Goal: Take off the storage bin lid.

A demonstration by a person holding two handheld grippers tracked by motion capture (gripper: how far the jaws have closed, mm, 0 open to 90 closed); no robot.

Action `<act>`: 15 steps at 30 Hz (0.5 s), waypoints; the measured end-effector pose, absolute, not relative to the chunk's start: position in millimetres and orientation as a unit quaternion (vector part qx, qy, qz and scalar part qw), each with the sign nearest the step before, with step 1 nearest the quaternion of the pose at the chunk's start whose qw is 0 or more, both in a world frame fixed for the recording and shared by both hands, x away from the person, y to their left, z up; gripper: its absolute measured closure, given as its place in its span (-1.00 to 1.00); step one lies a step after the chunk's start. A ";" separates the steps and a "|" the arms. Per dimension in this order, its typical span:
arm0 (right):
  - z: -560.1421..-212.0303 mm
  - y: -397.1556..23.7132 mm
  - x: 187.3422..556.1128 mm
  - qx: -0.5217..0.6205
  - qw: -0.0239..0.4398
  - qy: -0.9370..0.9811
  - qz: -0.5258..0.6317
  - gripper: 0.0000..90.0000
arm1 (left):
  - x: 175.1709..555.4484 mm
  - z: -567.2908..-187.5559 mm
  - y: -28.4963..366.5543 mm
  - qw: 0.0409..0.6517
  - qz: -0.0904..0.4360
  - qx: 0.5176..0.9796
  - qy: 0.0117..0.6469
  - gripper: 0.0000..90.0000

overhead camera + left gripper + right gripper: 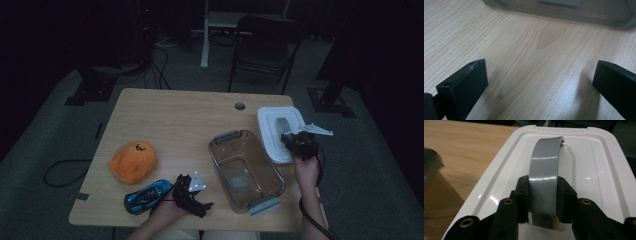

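Lid handle | pinched by right gripper | left gripper spread, seemingly resting on table

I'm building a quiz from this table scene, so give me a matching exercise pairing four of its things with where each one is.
1. orange plush toy
2. blue toy car
3. clear plastic bin
4. white lid with a grey handle

a. held by the right claw
b. table's left side
c. beside the left claw
d. between lid and toys

Pairs: 1-b, 2-c, 3-d, 4-a
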State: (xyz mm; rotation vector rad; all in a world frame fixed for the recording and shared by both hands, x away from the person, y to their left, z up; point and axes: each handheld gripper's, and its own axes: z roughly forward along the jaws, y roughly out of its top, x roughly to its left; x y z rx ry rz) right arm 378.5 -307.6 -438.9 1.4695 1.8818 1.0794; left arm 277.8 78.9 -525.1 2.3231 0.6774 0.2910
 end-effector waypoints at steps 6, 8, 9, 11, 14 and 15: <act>-461.0 -306.1 387.9 0.551 0.240 0.700 0.387 0.50 | 277.8 -525.1 78.8 0.345 0.112 0.895 0.261 -0.99; -466.4 -305.2 390.7 0.553 0.237 0.701 0.383 0.50 | 277.8 -525.1 78.8 0.345 0.112 0.895 0.261 -0.99; -466.4 -305.2 390.7 0.553 0.237 0.701 0.383 0.50 | 277.8 -525.1 78.8 0.345 0.112 0.895 0.261 -0.99; -472.5 -304.1 393.4 0.555 0.233 0.701 0.382 0.50 | 277.8 -525.1 78.8 0.345 0.112 0.895 0.261 -0.99; -481.0 -302.4 395.1 0.557 0.233 0.699 0.383 0.50 | 277.8 -525.1 78.8 0.345 0.112 0.895 0.261 -0.99; -481.0 -302.4 395.1 0.557 0.233 0.699 0.383 0.50 | 277.8 -525.1 78.8 0.345 0.112 0.895 0.261 -0.99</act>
